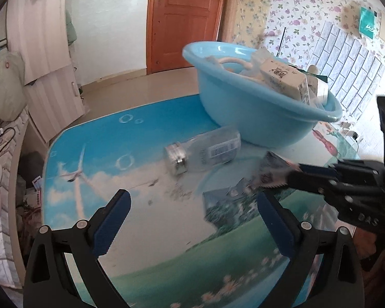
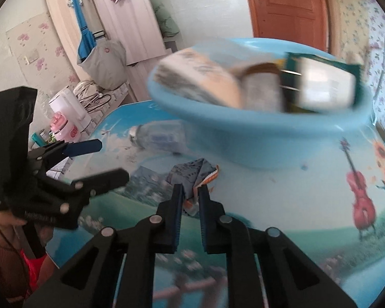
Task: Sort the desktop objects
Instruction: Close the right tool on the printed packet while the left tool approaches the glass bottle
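Your right claw is clenched on a crumpled foil packet with a serrated orange edge, gripping its near end; the packet sits low over the table, and whether it touches the surface you cannot tell through the motion blur. In the left wrist view the same packet shows at the tip of the right claw, which comes in from the right side. Your left claw is released, its blue-padded fingers spread wide over the printed table with nothing between them; in the right wrist view it hangs at the left, above the table edge. A clear bottle with a silver screw cap lies on its side on the table, cap toward the left, its base just beside the near wall of the blue plastic basin. The basin stands at the far right of the table and already carries a cream-coloured carton leaning over its rim, along with other items too jumbled to name. Behind the table stands a brown wooden door.
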`<state>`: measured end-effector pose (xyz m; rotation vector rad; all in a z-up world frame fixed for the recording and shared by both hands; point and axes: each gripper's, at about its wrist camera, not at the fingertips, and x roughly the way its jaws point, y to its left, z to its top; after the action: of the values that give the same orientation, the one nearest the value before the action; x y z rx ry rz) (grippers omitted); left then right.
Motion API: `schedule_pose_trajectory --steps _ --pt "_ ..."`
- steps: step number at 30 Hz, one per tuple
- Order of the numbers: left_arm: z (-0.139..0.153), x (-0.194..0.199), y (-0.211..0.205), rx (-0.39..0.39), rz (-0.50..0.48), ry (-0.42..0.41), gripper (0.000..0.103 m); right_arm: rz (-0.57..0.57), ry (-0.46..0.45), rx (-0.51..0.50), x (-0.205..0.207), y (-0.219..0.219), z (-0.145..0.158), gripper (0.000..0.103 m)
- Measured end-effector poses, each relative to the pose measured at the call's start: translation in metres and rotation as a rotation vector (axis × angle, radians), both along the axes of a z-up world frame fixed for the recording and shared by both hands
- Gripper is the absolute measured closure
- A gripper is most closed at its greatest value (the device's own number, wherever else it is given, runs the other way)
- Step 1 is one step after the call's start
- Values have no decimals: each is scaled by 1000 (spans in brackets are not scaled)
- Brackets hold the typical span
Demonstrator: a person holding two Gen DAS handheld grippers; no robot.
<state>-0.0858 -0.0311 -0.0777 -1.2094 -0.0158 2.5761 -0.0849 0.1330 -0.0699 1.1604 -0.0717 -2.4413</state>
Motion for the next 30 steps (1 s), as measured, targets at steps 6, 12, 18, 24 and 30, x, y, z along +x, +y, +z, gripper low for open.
schedule_pose_trajectory --steps 6,12,18,24,30 --pt "-2 -11 18 13 4 -24 4 -98 27 28 12 43 0 91" --pt "-5 -23 34 5 29 -31 4 -188 47 26 17 80 1 91" --pt "-6 -38 36 -17 86 -42 4 -206 53 0 13 90 0 91" --pt "-7 -48 39 -56 130 -32 0 -182 54 -9 9 89 -3 90" --pt "-12 -55 41 -87 121 -36 0 -192 55 -12 7 92 -4 88"
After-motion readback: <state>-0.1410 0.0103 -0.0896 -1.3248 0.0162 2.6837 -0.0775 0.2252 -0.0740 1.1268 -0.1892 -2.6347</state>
